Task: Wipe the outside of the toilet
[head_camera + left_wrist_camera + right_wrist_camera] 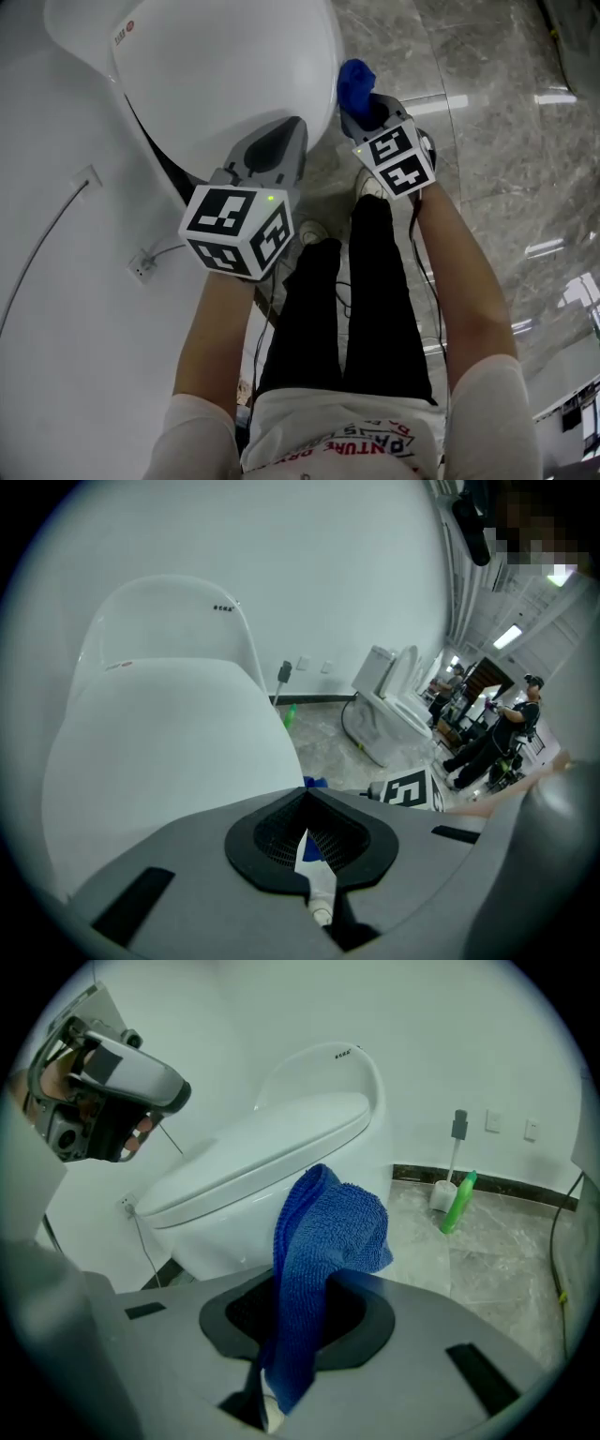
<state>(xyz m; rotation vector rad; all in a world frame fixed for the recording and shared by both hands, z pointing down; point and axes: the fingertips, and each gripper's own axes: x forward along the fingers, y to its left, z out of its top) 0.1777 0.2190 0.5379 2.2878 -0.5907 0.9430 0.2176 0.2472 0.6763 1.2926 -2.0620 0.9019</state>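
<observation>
- White short-sleeved T-shirt (pixel 328 445) with red and dark print on the chest.
- Black trousers (pixel 375 300) and white shoes (pixel 312 232).
- Left tongs (pixel 306 794) and right tongs (pixel 313 1277) have grey shells and black-rimmed throats.
- Each carries a black-and-white marker cube (pixel 234 230); the left one shows a green light (pixel 270 197).
- Thin black cable (pixel 413 220) runs along the right forearm.
</observation>
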